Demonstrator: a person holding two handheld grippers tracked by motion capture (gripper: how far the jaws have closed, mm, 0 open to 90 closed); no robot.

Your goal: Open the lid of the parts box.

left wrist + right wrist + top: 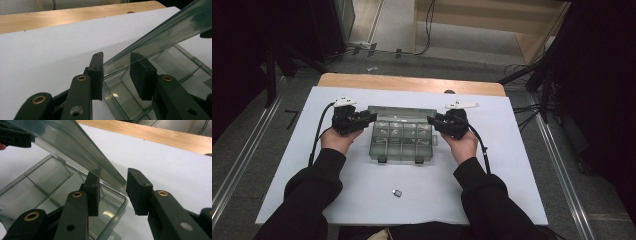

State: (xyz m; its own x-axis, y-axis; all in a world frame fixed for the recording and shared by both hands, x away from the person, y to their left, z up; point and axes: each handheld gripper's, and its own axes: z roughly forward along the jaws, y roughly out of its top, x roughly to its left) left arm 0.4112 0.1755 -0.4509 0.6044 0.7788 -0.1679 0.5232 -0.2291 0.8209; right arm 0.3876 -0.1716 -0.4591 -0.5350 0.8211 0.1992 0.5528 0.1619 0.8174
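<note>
The left gripper (pixel 371 118) has its jaws apart, set either side of the left end of the raised lid (pixel 160 37) of the box (pixel 401 142); in the left gripper view neither pad is seen pressing on the lid's edge. The right gripper (pixel 431 120) is likewise apart, straddling the lid's right end, with the lid corner in the gap and no pad clearly against it. The box is clear, smoky plastic, divided into small compartments, with two dark latches on its near edge; it sits at the middle of the sheet (pixel 362 200), between the two hands, its lid tilted up toward the far side. One small dark piece (pixel 397 193) lies alone on the sheet, near of the box and well apart from it. The sheet is white and covers most of a wooden table (pixel 412 82), whose bare strip shows along the far edge. Around the table the floor is grey, with metal rails on the left and right, cables trailing at the far side, and dark stands and hangings on both sides. Count: two grippers, one box, one loose piece.
</note>
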